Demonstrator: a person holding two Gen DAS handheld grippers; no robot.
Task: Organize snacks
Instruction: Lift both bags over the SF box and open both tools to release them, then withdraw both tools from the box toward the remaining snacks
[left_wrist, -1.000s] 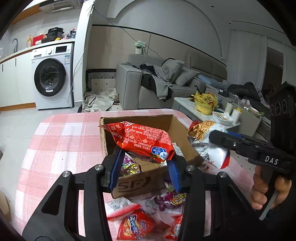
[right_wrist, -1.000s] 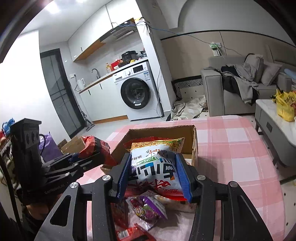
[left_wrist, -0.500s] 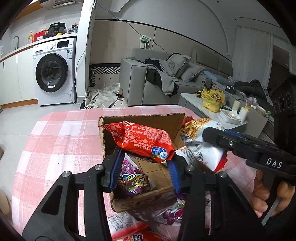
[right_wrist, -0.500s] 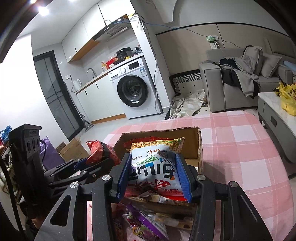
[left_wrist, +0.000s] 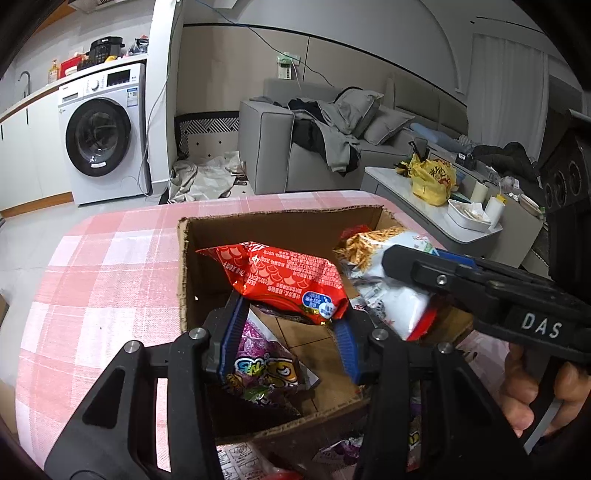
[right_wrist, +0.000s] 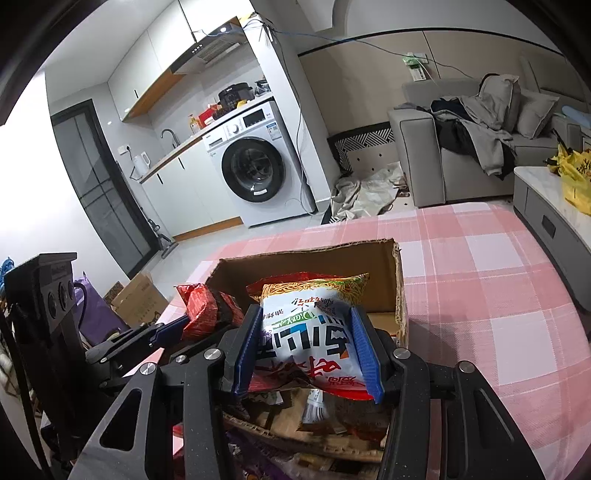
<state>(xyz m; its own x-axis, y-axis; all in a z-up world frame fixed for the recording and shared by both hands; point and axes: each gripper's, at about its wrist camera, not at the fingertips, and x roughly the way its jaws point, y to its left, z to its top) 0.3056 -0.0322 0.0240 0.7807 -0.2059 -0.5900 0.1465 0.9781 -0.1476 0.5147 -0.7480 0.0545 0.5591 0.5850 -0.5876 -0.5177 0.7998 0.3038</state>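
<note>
An open cardboard box stands on the pink checked table. My left gripper is shut on a red snack bag and holds it over the box. My right gripper is shut on a white and red noodle bag and holds it over the box's right side; this bag also shows in the left wrist view. A purple candy bag lies inside the box.
More snack packets lie on the table in front of the box. A grey sofa, a low side table and a washing machine stand beyond the table. Cardboard boxes sit on the floor at left.
Both grippers have moved forward with their bags, from in front of the box to above its opening. The box now fills more of both views.
</note>
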